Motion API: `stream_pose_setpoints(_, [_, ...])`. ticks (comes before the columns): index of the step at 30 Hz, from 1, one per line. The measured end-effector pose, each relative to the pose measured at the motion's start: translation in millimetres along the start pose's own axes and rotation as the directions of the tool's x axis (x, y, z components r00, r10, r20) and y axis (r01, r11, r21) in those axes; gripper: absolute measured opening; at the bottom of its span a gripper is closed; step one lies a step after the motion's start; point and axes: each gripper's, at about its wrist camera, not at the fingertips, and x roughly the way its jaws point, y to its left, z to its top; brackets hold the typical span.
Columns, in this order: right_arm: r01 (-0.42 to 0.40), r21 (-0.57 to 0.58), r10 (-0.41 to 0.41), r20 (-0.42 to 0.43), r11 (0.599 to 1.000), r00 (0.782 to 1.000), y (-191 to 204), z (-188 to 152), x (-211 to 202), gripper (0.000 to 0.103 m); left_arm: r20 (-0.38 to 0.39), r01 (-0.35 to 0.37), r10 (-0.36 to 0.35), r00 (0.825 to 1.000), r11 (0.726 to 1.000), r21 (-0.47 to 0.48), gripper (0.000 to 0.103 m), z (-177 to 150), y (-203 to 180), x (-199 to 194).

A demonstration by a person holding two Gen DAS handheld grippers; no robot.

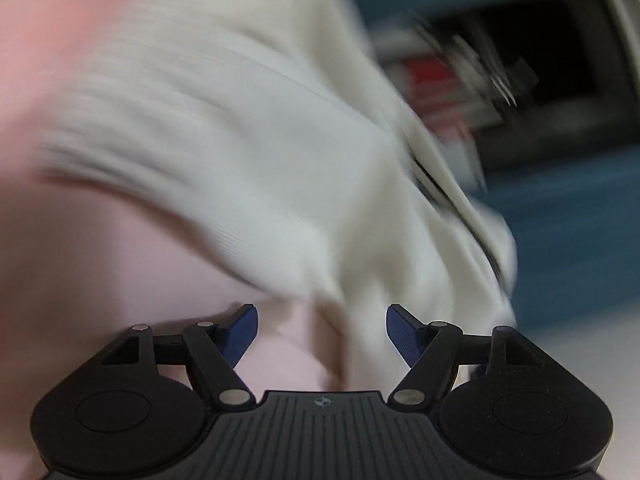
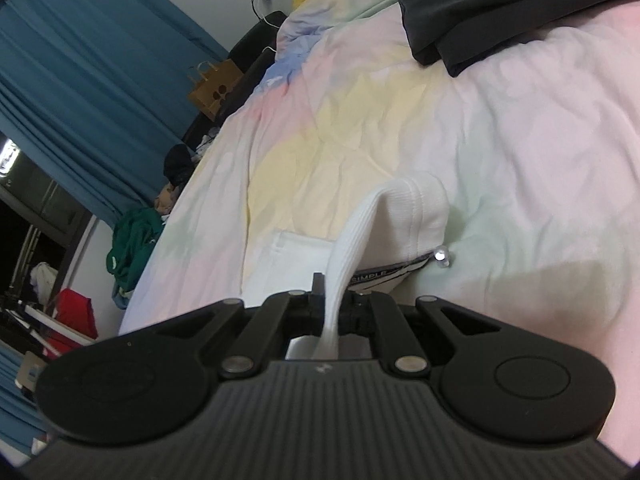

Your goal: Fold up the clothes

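**Desk:** What does the right gripper (image 2: 330,312) have, and why hold it that way?

**Photographer:** Its 2 fingers are clenched on a ribbed band of the white garment (image 2: 404,220), which runs up from the jaws toward 12 o'clock and spreads onto the pastel bedspread (image 2: 520,128). I judge it is pinching an edge so the cloth can be lifted and carried over for a fold. A dark printed strip and a small shiny bead sit at the garment's 4 o'clock edge.

**Desk:** And the left gripper (image 1: 322,330)?

**Photographer:** Released. Its blue pads (image 1: 242,330) stand wide apart with nothing between them. The white garment (image 1: 248,128) fills that view from 10 to 3 o'clock, badly motion-blurred, lying over pink bedding (image 1: 100,248). The open jaws point at the cloth's near edge, probably lining up a 2nd grip, though I cannot tell whether they touch it.

**Desk:** Any containers?

**Photographer:** 1 brown paper bag (image 2: 214,90) stands beyond the bed at 10 o'clock in the right view; its contents are hidden. A black garment (image 2: 500,12) lies on the bed at 1 o'clock, green clothing (image 2: 132,248) is piled off the bed at 9, and blue curtains (image 2: 80,80) hang behind.
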Motion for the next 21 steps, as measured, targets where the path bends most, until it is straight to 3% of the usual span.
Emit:
stream_pose_setpoints(2, [0.008, -0.012, -0.008, 0.005, 1.0, 1.0, 1, -1, 2, 0.006, 0.038, 0.003, 0.0, 0.999, 0.998, -0.067, 0.069, 6, 7, -7])
stream_pose_setpoints(8, [0.022, -0.088, -0.019, 0.033, 0.996, 0.999, 10, -3, 5, 0.006, 0.174, -0.009, 0.029, 0.984, 0.993, -0.114, 0.068, 16, 10, -19])
stream_pose_setpoints(10, [0.016, -0.061, -0.014, 0.031, 0.998, 0.999, 6, -2, 7, 0.006, 0.203, -0.001, 0.028, 0.979, 0.991, -0.134, 0.055, 21, 13, -19])
stream_pose_setpoints(15, [0.001, -0.085, 0.002, 0.039, 0.996, 0.999, 6, -1, 6, 0.006, 0.219, -0.058, 0.084, 0.972, 0.991, -0.124, 0.03, 27, 9, -17])
stream_pose_setpoints(21, [-0.007, -0.07, 0.01, 0.035, 0.998, 0.999, 2, 1, 7, 0.006, 0.292, -0.097, 0.103, 0.951, 0.995, -0.035, 0.016, 39, -10, -63])
